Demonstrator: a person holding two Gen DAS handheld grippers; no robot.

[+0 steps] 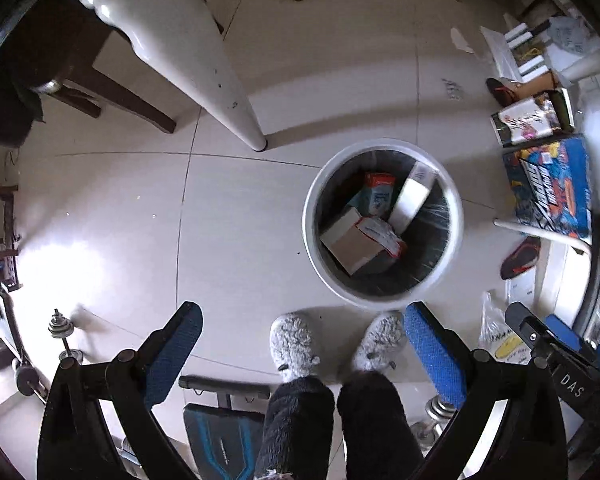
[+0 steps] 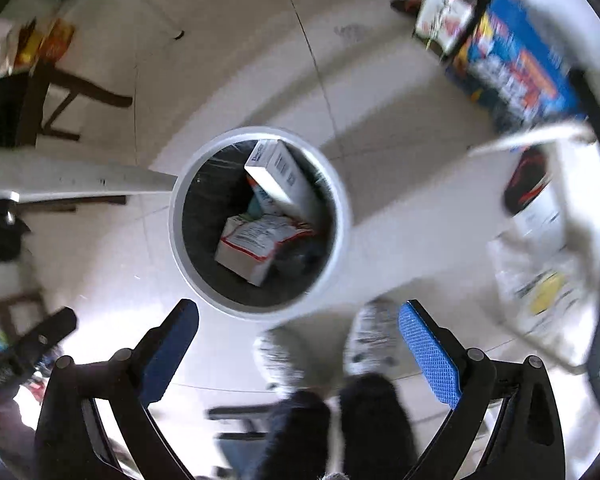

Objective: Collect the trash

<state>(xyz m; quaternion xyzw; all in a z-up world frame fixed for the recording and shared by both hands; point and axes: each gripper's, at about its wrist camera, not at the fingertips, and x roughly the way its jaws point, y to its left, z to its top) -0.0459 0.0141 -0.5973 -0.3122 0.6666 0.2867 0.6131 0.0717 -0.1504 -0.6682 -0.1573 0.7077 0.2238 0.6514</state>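
A white round trash bin (image 1: 310, 220) with a dark liner stands on the tiled floor, seen from above. In it lie a brown cardboard box (image 1: 352, 246), a white box (image 1: 412, 196) and a teal and red carton (image 1: 376, 196). My left gripper (image 1: 300, 320) points down, open and empty, just short of the bin's near rim. The right wrist view shows the same bin (image 2: 176, 216) with a white box (image 2: 280, 176) leaning over a red-bordered labelled box (image 2: 256, 244). My right gripper (image 2: 298, 316) is open and empty above the bin's near edge.
A person's feet in grey fluffy slippers (image 1: 296, 340) stand next to the bin. A white table leg (image 1: 220, 80) and a dark chair (image 1: 112, 92) lie beyond. Colourful boxes (image 1: 552, 188), shoes (image 1: 520, 258) and a plastic bag (image 1: 496, 336) crowd the right; a dumbbell (image 1: 60, 336) and a bench (image 1: 220, 420) sit near left.
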